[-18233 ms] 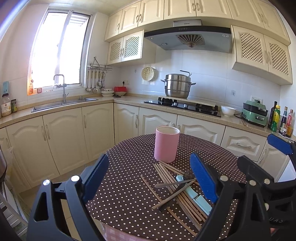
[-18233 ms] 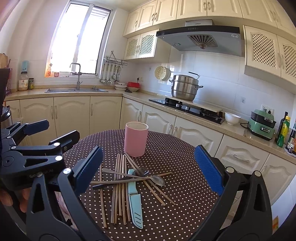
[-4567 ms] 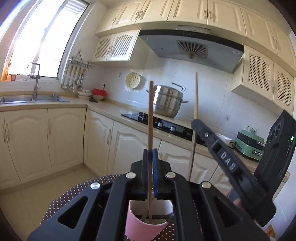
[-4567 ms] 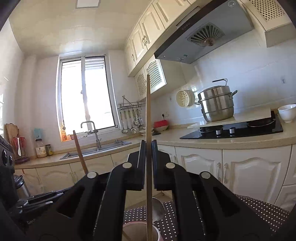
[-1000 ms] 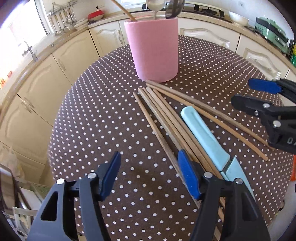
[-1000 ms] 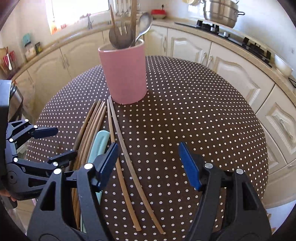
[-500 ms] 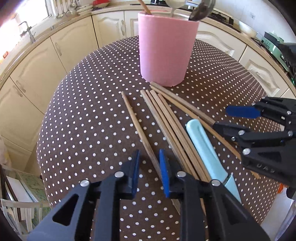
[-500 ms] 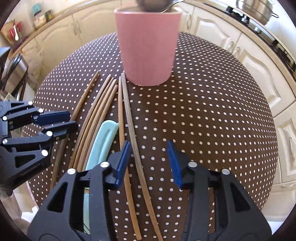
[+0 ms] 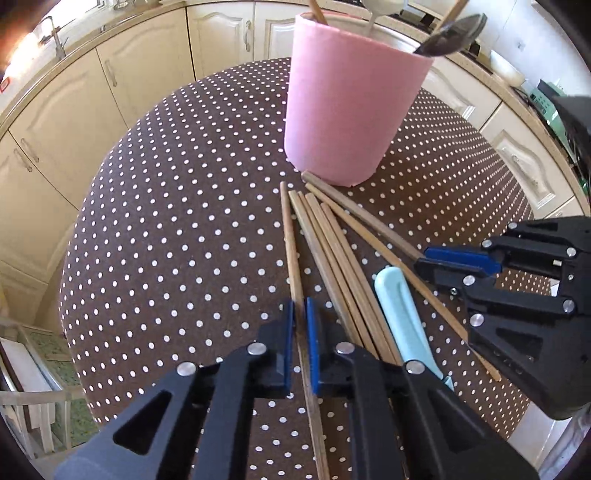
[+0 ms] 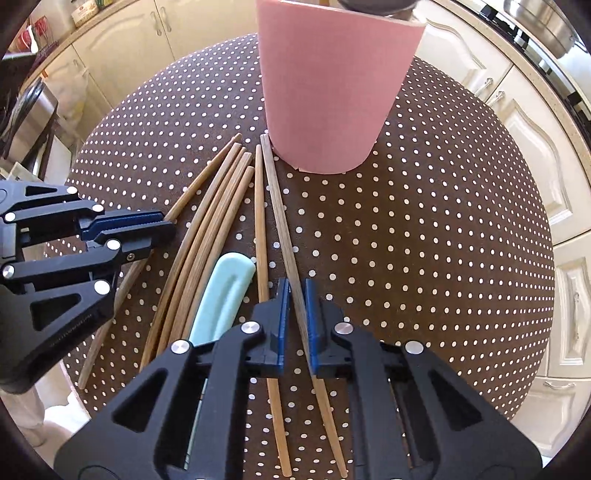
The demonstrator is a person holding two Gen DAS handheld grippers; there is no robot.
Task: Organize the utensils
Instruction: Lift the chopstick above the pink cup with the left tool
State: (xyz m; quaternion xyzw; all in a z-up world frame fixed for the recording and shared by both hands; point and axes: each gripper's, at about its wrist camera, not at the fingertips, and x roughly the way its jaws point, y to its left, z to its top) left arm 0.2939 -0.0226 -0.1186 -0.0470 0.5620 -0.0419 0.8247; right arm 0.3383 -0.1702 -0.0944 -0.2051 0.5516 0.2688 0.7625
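**Desk:** Where did each tool sit when this was taken?

**Photographer:** Both pointed steeply down at the dotted table (image 9: 155,206). The left gripper (image 9: 300,321) was closing on the leftmost chopstick (image 9: 290,240), its blue pads narrow, with the stick between them. The right gripper (image 10: 295,301) had closed to a narrow gap on the rightmost chopstick (image 10: 279,206).

**Desk:** And the sticks' direction?

**Photographer:** Each ran lengthwise away from its fingers toward the pink cup (image 9: 351,114), far ends near the cup's base. Four more chopsticks (image 10: 218,206) and a pale-blue handled utensil (image 10: 221,291) lay between the two grippers.

**Desk:** So the next move?

**Photographer:** Likely a lift and tip upright; the cup stood straight ahead of both, already holding a spoon (image 9: 452,35).
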